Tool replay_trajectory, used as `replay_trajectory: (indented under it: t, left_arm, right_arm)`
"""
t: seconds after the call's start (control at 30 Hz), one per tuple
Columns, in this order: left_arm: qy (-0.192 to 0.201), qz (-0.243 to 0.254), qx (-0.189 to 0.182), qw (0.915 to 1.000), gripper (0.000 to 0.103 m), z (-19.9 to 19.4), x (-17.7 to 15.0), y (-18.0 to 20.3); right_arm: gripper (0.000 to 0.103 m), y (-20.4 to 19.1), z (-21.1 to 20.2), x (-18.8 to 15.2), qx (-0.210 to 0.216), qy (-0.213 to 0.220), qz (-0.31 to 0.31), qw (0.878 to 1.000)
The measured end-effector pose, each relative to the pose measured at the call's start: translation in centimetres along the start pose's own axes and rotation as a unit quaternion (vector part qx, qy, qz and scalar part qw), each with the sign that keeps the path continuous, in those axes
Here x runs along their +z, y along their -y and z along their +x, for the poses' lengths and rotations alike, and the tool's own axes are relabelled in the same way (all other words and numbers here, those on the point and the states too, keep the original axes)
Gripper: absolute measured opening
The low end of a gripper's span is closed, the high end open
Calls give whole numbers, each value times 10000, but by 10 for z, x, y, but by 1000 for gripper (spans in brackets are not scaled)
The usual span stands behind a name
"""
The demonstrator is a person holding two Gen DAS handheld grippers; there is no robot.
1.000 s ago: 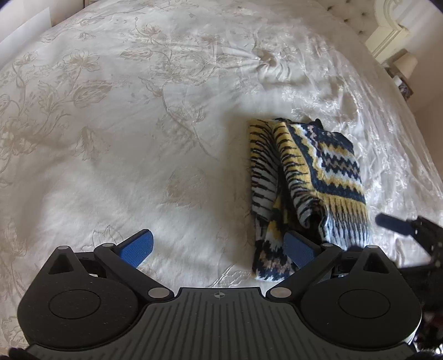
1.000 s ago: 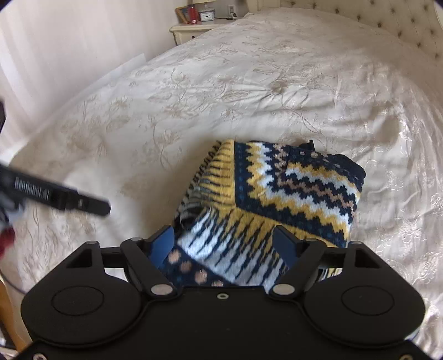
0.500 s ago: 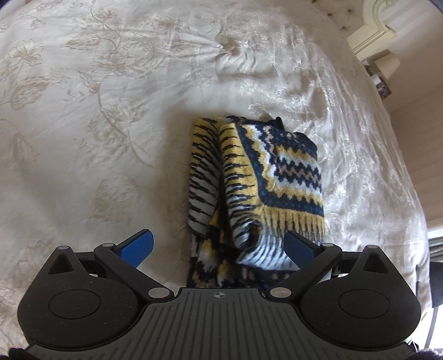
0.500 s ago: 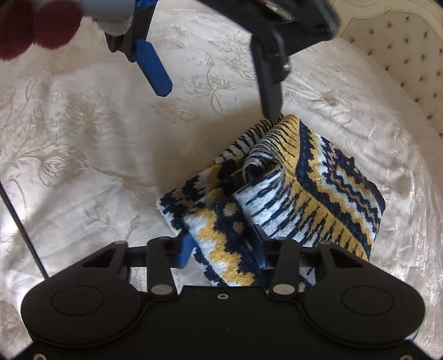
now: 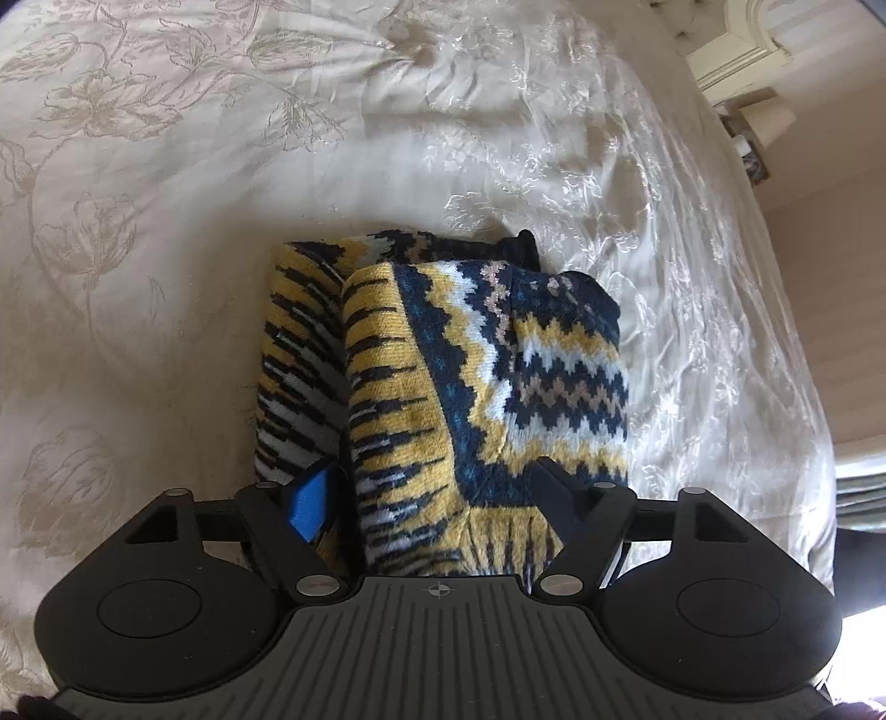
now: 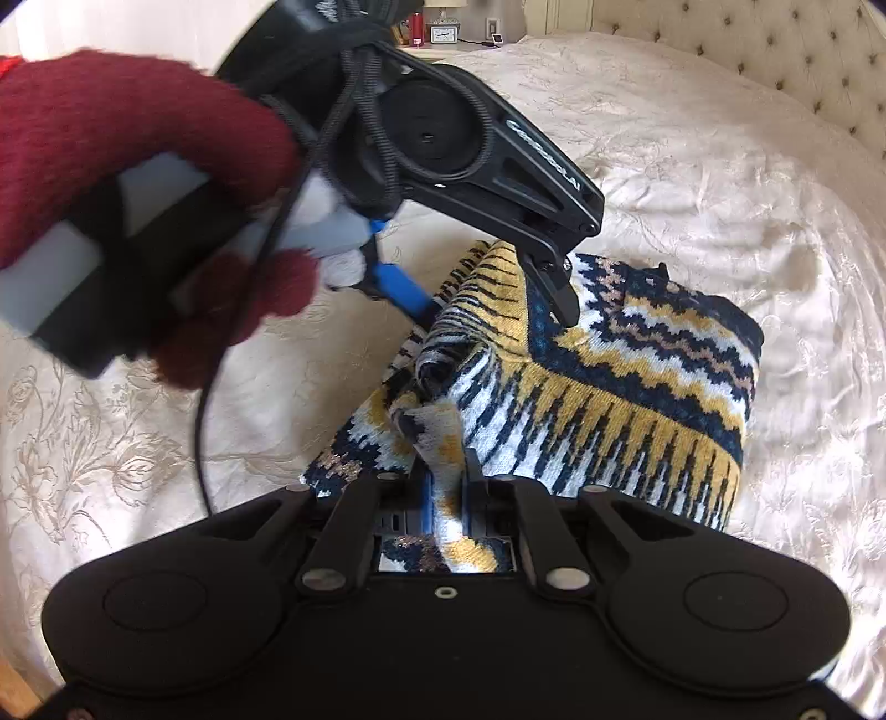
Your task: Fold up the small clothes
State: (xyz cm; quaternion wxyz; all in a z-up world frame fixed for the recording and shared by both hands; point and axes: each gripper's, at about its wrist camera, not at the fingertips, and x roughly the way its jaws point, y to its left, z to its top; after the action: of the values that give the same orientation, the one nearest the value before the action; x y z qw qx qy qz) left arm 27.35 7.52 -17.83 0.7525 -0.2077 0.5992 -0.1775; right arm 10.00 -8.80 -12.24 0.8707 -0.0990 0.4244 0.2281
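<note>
A small knitted sweater, navy, yellow and white zigzag, lies folded in a thick bundle on the cream bedspread. My left gripper is open, its fingers straddling the near end of the bundle's top fold. In the right wrist view the sweater fills the middle. My right gripper is shut on a loose flap of the sweater at its near edge. The left gripper comes down from the upper left onto the far side of the bundle, held by a hand in a dark red glove.
The bed's tufted headboard is at the back right. A nightstand with a clock and red item stands beyond the bed. A lamp and white furniture sit past the bed's far right edge.
Both grippers moved in onto the sweater. My right gripper went from open to shut on a flap. My left gripper narrowed around the top fold.
</note>
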Motion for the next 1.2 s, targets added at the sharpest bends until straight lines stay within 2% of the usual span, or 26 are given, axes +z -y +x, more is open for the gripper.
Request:
replay_trajectory:
  t: [0.07, 0.13, 0.17, 0.3, 0.37, 0.47, 0.57, 0.6, 0.67, 0.7, 0.73, 0.77, 0.8, 0.87, 0.97, 1.07, 1.2]
  left_arm:
    - [36, -58, -73, 10000, 66, 3, 3, -3]
    - [41, -151, -191, 9997, 42, 4, 4, -7]
    - [58, -180, -134, 9997, 16, 3, 4, -8]
    - [376, 373, -133, 9985, 14, -20, 4, 4]
    - [571, 718, -162, 9956, 14, -36, 4, 10]
    - [551, 742, -110, 9957, 14, -41, 10, 1]
    - [388, 695, 296, 9964, 15, -24, 15, -18]
    - [326, 682, 401, 9963, 16, -18, 16, -24]
    - [247, 659, 558, 9960, 21, -8, 15, -32]
    - [256, 659, 609, 9956, 27, -6, 14, -34]
    - [302, 653, 629, 9954, 29, -7, 13, -35]
    - [333, 635, 622, 9955, 32, -8, 12, -35]
    - [350, 609, 611, 9957, 38, -9, 12, -36]
    - [398, 604, 574, 9957, 45, -15, 11, -36]
    - [593, 651, 475, 9950, 50, -31, 8, -35]
    - [928, 603, 387, 9931, 64, -53, -1, -33]
    - [1116, 512, 191, 9922, 67, -74, -20, -25]
  right_arm:
    - [15, -1, -1, -1, 26, 1, 50, 10000]
    - [15, -3, -2, -2, 42, 8, 111, 9999]
    - [15, -3, -3, -2, 43, 14, 141, 9999]
    - [15, -2, -10, 0, 68, 137, 338, 9993]
    - [15, -5, -18, 4, 107, 285, 370, 9989]
    - [15, -14, -14, 11, 242, 317, 264, 9989]
    - [19, -25, 16, 15, 394, 25, 165, 9991]
    - [26, -28, 28, 15, 456, -98, 139, 9988]
    - [34, -34, 53, 13, 641, -421, 51, 9970]
    - [48, -35, 59, 12, 788, -481, 42, 9957]
    - [54, -34, 61, 11, 947, -486, 57, 9943]
    - [62, -33, 59, 11, 1082, -453, 70, 9931]
    - [65, -32, 54, 11, 1166, -394, 66, 9924]
    - [65, -29, 42, 9, 1203, -275, 39, 9923]
    - [74, -18, 19, 6, 1292, -76, 271, 9912]
    - [76, 0, -3, 5, 1311, 177, 552, 9897]
    - [77, 27, -25, -3, 1197, 345, 958, 9876]
